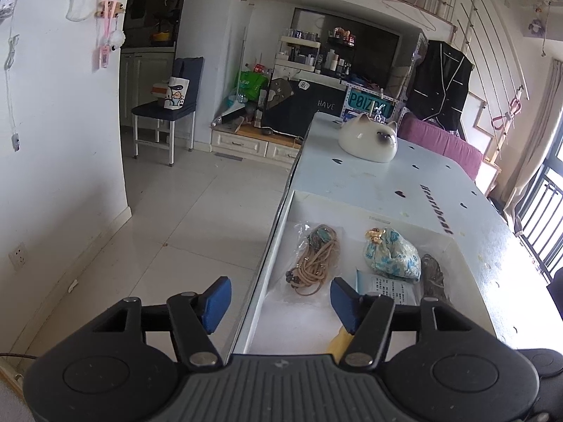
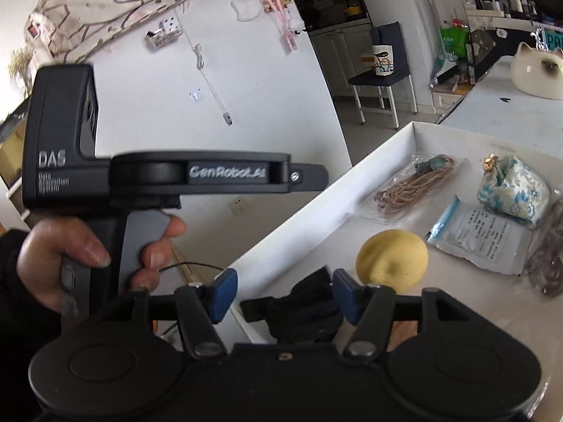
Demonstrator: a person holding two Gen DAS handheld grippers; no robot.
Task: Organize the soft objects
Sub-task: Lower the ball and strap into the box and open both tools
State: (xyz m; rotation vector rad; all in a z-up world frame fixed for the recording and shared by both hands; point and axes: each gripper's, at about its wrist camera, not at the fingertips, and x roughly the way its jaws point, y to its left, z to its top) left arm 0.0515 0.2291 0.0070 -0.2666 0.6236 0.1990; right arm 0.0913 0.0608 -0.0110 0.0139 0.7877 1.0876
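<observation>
A white shallow tray (image 1: 274,246) (image 2: 387,147) holds soft things: a bagged coil of tan cord (image 1: 315,258) (image 2: 415,184), a blue-and-white floral pouch (image 1: 392,255) (image 2: 513,190), a flat printed packet (image 1: 390,286) (image 2: 478,235), a dark cord bundle (image 1: 434,276) (image 2: 549,256), a yellow round soft ball (image 2: 392,258) and a black fabric strap (image 2: 309,309). My left gripper (image 1: 279,304) is open and empty over the tray's near left edge. My right gripper (image 2: 283,293) is open and empty, jaws either side of the black strap. The ball is mostly hidden in the left wrist view (image 1: 339,344).
The tray lies on a pale blue table (image 1: 440,183) with a white ceramic cat (image 1: 367,137) (image 2: 538,70) at its far end. The left handheld device (image 2: 105,183) and hand show left of the tray. A tiled floor (image 1: 183,218) and blue chair (image 1: 172,105) lie left.
</observation>
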